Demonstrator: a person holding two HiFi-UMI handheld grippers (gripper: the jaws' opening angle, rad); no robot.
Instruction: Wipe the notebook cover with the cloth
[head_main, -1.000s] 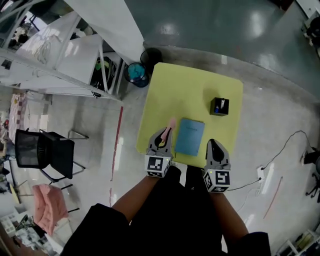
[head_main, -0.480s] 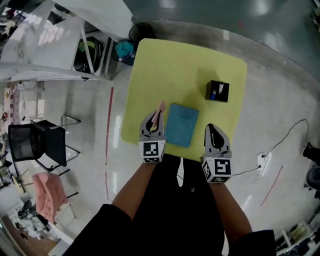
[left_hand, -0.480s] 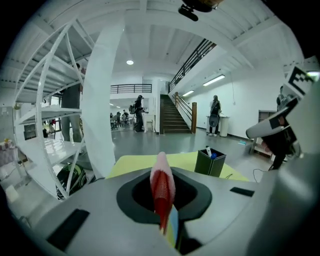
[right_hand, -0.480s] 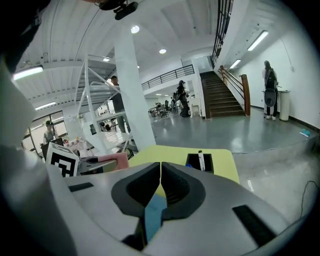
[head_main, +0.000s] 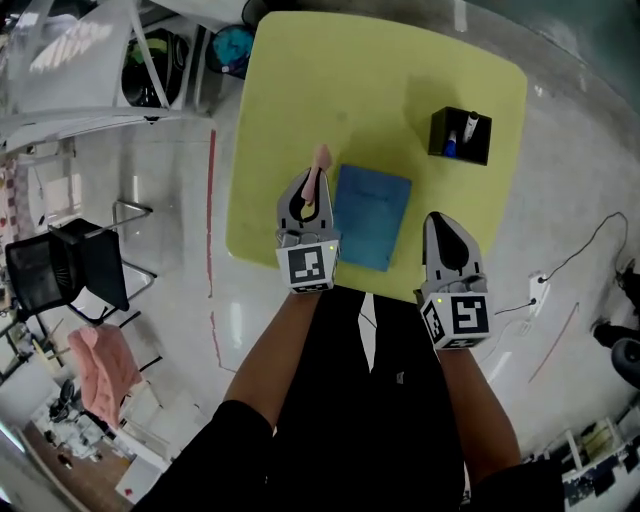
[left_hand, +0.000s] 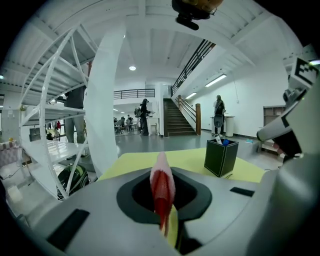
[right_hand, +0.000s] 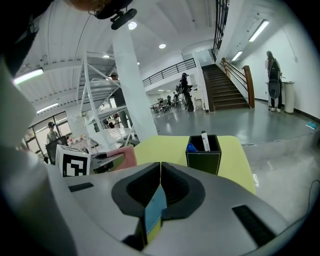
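- Mostly filling the top of the head view: a yellow-green desk (head_main: 300, 90) with rounded corners, on a pale glossy floor (head_main: 560, 250).
- Person (head_main: 370, 430) in dark clothes stands at the desk's near edge, forearms out, one gripper in each hand.
- Black chair (head_main: 75, 285) on the floor, well apart from the desk's left edge.
- Blue notebook (head_main: 370, 217) lies flat and closed near the middle of the desk's near edge, slightly tilted, cover up, its near short side close to that edge.
- Left gripper (head_main: 310, 190) over the near edge, just beside the notebook's left long side; jaws clamped on the cloth.
- Right gripper (head_main: 436, 222) over the near edge toward the near right corner, right of the notebook and apart from it; jaws closed tip to tip with nothing between them. Its own view shows only notebook blue and desk yellow through the slit below the tips.
- Black pen holder (head_main: 460, 135) upright toward the far right corner, well apart from the notebook; a blue item and a white pen stick up inside.
- Pink cloth (left_hand: 161, 182) pinched as a narrow upright fold between the left jaws; its end pokes past the tips, near the notebook's far left corner. Cannot tell whether it touches the cover.
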